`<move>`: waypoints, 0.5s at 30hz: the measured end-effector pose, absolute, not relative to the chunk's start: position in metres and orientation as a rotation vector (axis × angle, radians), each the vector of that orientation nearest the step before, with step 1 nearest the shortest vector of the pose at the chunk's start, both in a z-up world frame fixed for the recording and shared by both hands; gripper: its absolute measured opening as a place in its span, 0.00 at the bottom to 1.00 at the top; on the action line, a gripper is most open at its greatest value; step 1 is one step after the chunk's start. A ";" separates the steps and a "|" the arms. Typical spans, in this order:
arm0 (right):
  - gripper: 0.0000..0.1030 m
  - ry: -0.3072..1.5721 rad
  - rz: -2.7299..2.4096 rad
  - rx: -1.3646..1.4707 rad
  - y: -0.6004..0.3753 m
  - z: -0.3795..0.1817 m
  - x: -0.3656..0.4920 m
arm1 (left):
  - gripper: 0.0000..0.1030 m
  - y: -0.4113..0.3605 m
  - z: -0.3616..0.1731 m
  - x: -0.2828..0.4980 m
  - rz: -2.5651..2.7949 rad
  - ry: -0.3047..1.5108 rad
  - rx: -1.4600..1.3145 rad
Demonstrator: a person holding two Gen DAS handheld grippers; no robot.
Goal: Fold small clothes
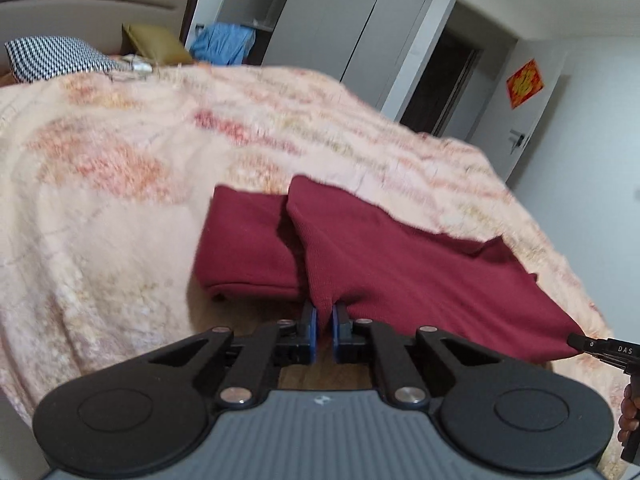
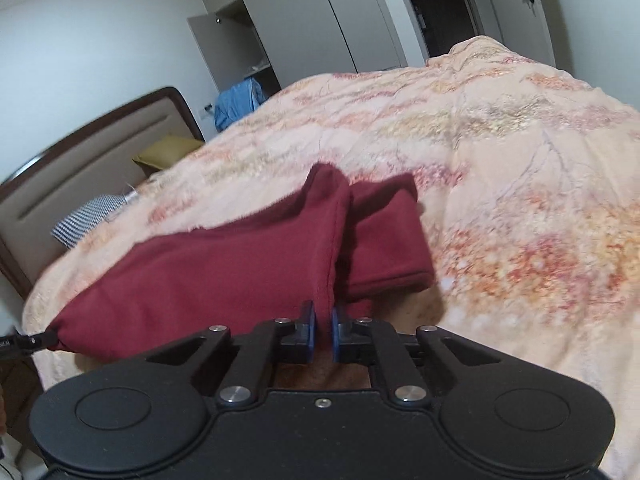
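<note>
A dark red garment (image 1: pixel 400 264) lies on the bed, its near edge lifted and stretched between both grippers. My left gripper (image 1: pixel 325 320) is shut on the edge's left corner, with cloth pinched between the blue pads. The right gripper's tip (image 1: pixel 576 340) grips the other corner at the far right. In the right wrist view the same red garment (image 2: pixel 224 272) runs leftward, and my right gripper (image 2: pixel 324 320) is shut on its right corner. The left gripper's tip (image 2: pixel 44 338) holds the far left corner. A folded part rests flat on the blanket beyond.
A peach floral blanket (image 1: pixel 120 184) covers the bed. A patterned pillow (image 1: pixel 52 58) and an olive pillow (image 1: pixel 156 42) sit by the headboard (image 2: pixel 80 168). A blue cloth (image 1: pixel 222 44) hangs by the grey wardrobe (image 1: pixel 340 12). A door (image 1: pixel 532 92) stands at the right.
</note>
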State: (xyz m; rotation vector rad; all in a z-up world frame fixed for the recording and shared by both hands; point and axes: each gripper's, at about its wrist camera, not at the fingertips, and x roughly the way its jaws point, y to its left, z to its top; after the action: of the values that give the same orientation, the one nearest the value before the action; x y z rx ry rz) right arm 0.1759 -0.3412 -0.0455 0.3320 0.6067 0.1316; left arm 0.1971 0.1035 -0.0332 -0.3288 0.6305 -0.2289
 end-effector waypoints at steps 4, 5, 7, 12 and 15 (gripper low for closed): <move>0.07 0.642 0.120 0.343 -0.351 -0.057 0.163 | 0.07 0.108 -0.053 0.185 -0.221 0.679 -0.330; 0.07 0.662 0.114 0.349 -0.351 -0.063 0.161 | 0.07 0.108 -0.060 0.184 -0.212 0.703 -0.345; 0.07 0.676 0.103 0.354 -0.348 -0.069 0.157 | 0.07 0.107 -0.065 0.181 -0.192 0.716 -0.365; 0.07 0.651 0.116 0.330 -0.345 -0.059 0.145 | 0.07 0.106 -0.053 0.169 -0.192 0.679 -0.330; 0.07 0.680 0.111 0.356 -0.348 -0.068 0.144 | 0.07 0.109 -0.066 0.170 -0.183 0.724 -0.351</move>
State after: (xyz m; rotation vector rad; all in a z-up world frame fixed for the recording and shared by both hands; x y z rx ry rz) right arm 0.1436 -0.3481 -0.0685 0.3559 0.6800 0.1109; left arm 0.1699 0.1087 -0.0664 -0.3508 0.7244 -0.1825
